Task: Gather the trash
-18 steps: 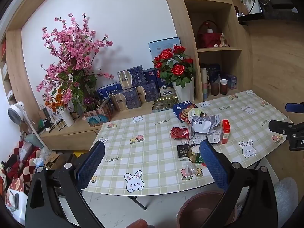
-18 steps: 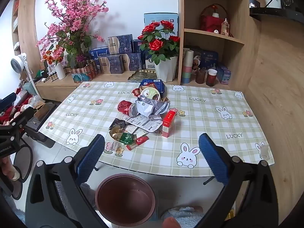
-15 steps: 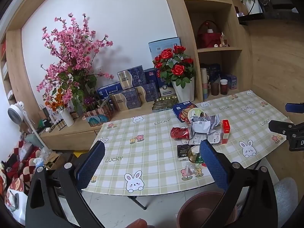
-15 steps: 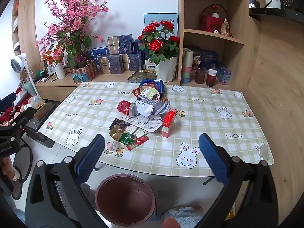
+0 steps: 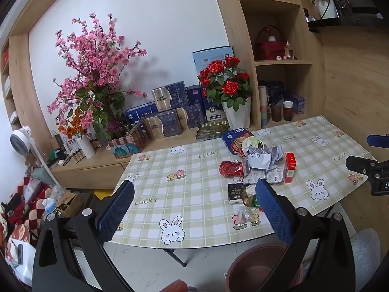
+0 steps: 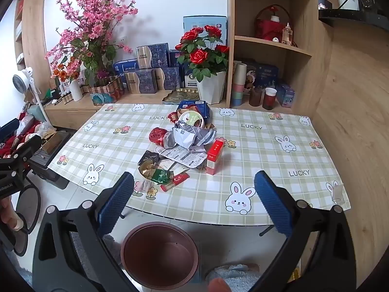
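Tongs (image 6: 193,194) above "LUCKY" tablecloth (image 6: 267,146)

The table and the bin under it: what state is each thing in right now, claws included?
Left gripper: open, holding nothing.
Right gripper: open, holding nothing.
Brown bin: upright on the floor, looks empty.
Red carton: standing upright on the table.
Red can: crushed, lying on its side.
Crumpled paper: balled up on the pile.
Round lid: lying face up.

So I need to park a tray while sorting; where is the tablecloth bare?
Bare: the left half, from the crushed red can to the edge, and the right side beyond the red box. Crowded: the trash pile mid-table, reaching the near edge.
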The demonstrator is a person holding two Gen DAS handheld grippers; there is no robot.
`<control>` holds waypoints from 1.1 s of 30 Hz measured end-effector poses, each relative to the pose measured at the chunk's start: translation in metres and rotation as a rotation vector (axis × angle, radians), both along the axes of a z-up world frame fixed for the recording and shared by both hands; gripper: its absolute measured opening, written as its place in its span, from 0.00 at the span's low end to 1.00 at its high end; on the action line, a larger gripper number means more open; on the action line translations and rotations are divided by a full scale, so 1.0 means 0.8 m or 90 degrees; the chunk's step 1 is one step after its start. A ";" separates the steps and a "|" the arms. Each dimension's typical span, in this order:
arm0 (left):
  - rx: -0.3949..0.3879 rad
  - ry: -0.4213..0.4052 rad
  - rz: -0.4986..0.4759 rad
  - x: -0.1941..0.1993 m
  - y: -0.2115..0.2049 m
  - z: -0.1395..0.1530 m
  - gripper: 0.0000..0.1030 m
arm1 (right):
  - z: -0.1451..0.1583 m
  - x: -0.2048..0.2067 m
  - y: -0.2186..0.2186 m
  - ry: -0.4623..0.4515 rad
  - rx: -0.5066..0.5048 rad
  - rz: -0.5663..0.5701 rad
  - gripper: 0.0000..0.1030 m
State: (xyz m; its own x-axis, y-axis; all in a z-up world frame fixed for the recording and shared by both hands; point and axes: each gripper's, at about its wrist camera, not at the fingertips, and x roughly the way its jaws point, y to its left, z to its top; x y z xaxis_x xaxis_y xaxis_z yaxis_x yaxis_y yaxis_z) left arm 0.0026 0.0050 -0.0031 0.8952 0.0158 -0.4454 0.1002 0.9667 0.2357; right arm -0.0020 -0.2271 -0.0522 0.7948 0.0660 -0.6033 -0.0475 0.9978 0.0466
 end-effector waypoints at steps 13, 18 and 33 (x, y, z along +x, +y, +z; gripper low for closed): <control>-0.001 0.001 0.000 -0.001 0.000 -0.003 0.95 | -0.002 -0.003 0.003 -0.003 -0.009 -0.003 0.95; -0.002 0.001 -0.001 0.000 0.000 -0.004 0.95 | -0.004 -0.002 0.003 -0.002 -0.013 -0.003 0.95; -0.003 0.003 0.002 0.001 -0.003 -0.005 0.95 | -0.001 -0.006 0.007 -0.002 -0.022 -0.009 0.95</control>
State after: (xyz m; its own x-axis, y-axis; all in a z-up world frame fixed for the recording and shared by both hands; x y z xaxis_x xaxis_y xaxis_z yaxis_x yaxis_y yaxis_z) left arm 0.0036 0.0030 -0.0074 0.8928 0.0174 -0.4502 0.0976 0.9680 0.2311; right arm -0.0065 -0.2214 -0.0527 0.7978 0.0338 -0.6019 -0.0333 0.9994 0.0120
